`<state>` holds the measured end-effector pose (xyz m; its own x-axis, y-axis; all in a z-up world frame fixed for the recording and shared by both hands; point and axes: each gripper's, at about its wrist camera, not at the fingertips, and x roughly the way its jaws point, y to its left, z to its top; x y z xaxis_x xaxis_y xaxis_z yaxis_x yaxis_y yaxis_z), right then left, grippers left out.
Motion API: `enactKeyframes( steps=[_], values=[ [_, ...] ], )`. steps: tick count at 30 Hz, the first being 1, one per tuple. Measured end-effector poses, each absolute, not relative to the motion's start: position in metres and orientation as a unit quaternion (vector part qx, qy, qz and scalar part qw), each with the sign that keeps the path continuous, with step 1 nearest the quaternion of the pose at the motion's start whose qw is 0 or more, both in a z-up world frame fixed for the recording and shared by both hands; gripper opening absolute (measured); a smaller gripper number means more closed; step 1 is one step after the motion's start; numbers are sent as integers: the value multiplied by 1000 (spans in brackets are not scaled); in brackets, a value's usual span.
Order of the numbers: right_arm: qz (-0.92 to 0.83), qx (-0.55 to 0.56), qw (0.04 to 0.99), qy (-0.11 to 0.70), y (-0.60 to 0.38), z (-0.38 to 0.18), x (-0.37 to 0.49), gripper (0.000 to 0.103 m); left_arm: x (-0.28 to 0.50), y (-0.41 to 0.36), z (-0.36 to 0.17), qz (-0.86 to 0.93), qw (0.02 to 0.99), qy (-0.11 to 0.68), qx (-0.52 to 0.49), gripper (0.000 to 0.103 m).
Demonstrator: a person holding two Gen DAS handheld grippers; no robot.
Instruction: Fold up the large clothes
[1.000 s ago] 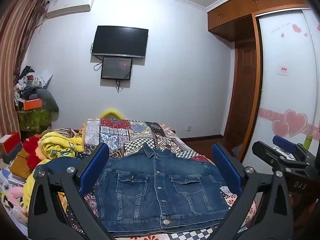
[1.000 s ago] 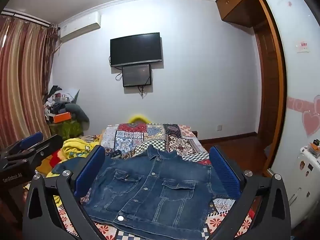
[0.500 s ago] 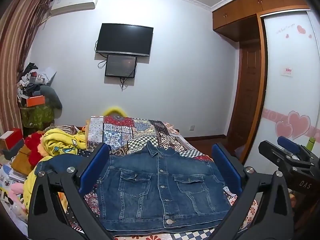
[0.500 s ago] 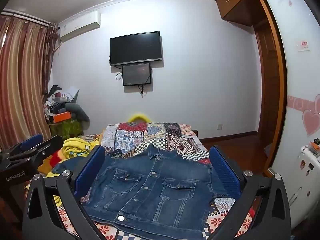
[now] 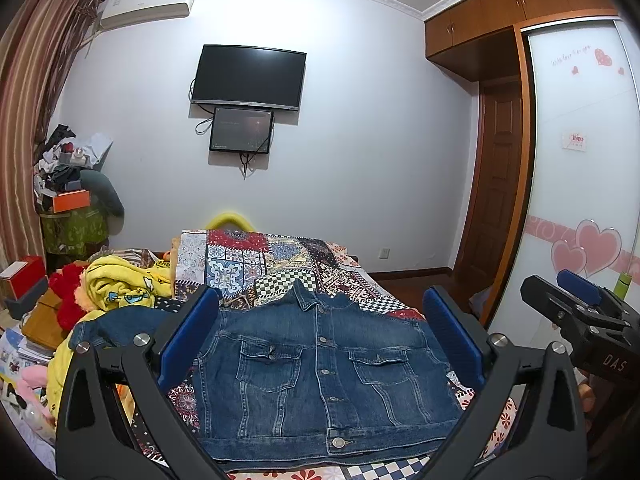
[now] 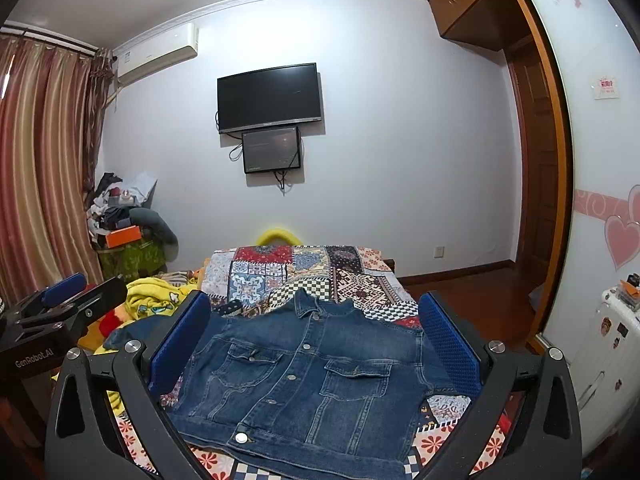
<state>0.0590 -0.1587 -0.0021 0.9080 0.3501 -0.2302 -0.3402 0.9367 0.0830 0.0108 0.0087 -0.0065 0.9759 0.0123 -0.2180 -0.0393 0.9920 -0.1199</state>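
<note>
A blue denim jacket (image 5: 320, 372) lies flat, front up and buttoned, on the patchwork bedspread (image 5: 256, 264); its collar points away from me. It also shows in the right wrist view (image 6: 304, 380). One sleeve (image 5: 116, 326) trails off to the left. My left gripper (image 5: 320, 344) is open and empty, held above the near part of the jacket. My right gripper (image 6: 316, 340) is open and empty too, held above the jacket to the right of the left gripper. Each gripper shows at the edge of the other's view.
A yellow blanket and red plush toys (image 5: 116, 292) are piled left of the jacket. A cluttered green stand (image 5: 72, 220) is by the curtain. A TV (image 5: 248, 76) hangs on the far wall. A wardrobe door with hearts (image 5: 580, 200) is on the right.
Both grippers stay open over the jacket. The left wrist view has tilted up and drifted a little; the jacket has not moved.
</note>
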Motion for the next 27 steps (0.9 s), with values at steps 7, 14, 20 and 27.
enactKeyframes(
  steps=[7,14,20,27],
  values=[
    [177,22,976,122,-161,-2,59,103,11,8,-7,13,992,110,-62,103],
    [177,24,976,124,-162,0,59,103,11,9,-7,14,992,109,-61,103],
    [177,23,976,124,-162,0,59,103,11,10,-8,14,992,109,-63,103],
    [177,23,976,125,-161,1,59,103,11,9,-6,11,992,110,-64,103]
  ],
)
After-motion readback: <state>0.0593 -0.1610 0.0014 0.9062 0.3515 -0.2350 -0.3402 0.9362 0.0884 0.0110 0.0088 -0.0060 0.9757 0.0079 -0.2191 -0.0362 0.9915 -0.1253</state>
